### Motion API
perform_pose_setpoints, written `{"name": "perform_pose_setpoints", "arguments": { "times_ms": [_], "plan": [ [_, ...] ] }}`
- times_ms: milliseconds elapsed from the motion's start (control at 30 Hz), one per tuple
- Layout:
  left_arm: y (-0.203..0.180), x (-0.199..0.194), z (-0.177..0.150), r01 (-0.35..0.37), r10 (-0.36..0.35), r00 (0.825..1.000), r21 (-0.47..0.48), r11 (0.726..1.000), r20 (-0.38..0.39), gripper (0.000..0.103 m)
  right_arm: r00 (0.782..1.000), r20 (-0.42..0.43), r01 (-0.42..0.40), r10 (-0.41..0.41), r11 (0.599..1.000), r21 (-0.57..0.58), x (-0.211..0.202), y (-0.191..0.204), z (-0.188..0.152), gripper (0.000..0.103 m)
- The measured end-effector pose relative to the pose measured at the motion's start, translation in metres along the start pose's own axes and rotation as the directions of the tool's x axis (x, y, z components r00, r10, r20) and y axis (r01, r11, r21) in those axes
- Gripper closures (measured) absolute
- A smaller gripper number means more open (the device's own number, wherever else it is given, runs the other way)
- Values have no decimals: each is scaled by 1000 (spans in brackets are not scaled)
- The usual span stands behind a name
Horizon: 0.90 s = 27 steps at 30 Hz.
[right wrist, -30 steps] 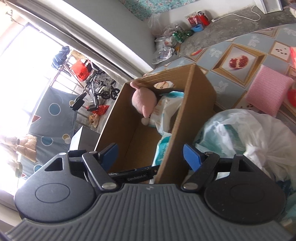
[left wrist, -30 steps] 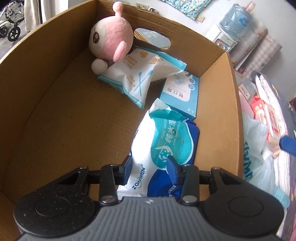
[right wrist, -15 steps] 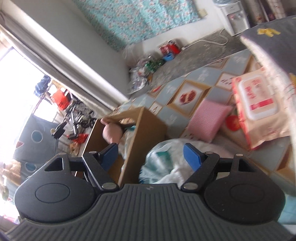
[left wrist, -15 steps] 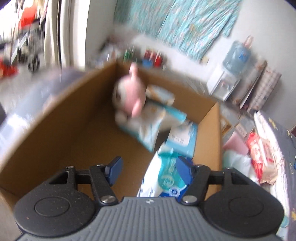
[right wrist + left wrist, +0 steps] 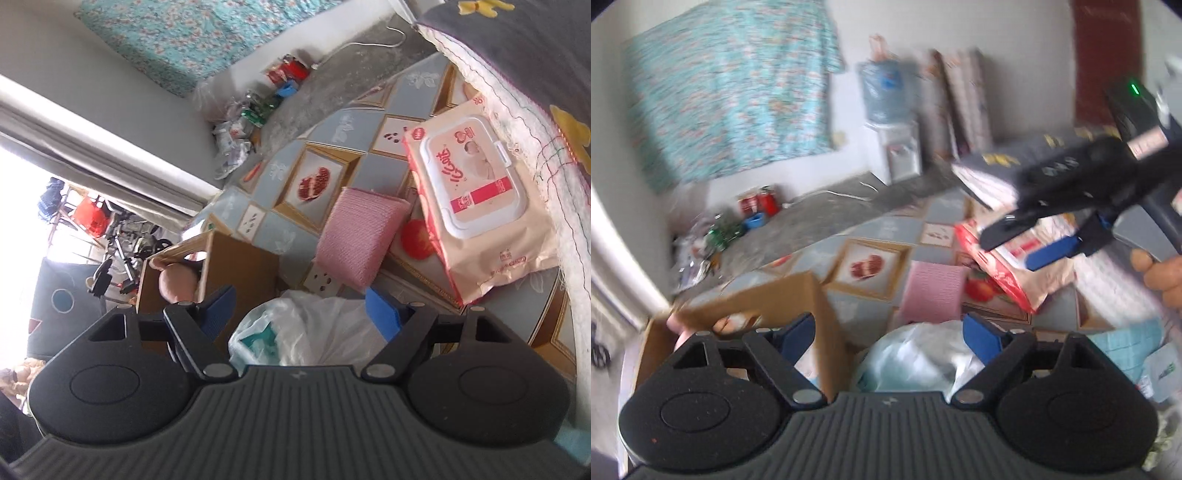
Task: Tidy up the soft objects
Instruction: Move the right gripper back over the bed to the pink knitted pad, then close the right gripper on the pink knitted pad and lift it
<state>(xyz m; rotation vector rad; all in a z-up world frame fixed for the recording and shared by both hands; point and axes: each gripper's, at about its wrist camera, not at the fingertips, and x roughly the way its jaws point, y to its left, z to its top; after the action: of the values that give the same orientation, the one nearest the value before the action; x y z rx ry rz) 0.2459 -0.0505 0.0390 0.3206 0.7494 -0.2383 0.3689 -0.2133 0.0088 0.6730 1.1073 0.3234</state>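
Both grippers, left and right, spread wide, hold nothing. Wipes pack lies on mat, leaning against bedding, apart from box. Risk: smooth wrapper slips if pinched at edge.

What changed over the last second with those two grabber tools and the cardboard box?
The left hand-held gripper let go of the blue-and-white wipes pack inside the cardboard box, opened, and pulled up and out toward the plastic bag. The right hand-held gripper swung away from the box toward the pink wipes pack. It stayed open and empty; the pink plush stayed inside.
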Motion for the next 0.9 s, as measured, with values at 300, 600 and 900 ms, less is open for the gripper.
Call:
{"name": "perform_pose_setpoints", "arguments": {
  "times_ms": [300, 600, 900],
  "plan": [
    [-17, 119, 23, 135, -115, 979, 117, 984, -167, 15, 989, -124, 89, -75, 990, 107, 73, -35, 44, 51],
    [-26, 192, 27, 210, -138, 928, 180, 961, -347, 15, 970, -234, 121, -64, 964, 237, 120, -57, 58, 45],
    [-24, 229, 27, 231, -156, 892, 131, 964, -424, 15, 972, -232, 108, -39, 951, 291, 135, -58, 62, 36]
  ]
}}
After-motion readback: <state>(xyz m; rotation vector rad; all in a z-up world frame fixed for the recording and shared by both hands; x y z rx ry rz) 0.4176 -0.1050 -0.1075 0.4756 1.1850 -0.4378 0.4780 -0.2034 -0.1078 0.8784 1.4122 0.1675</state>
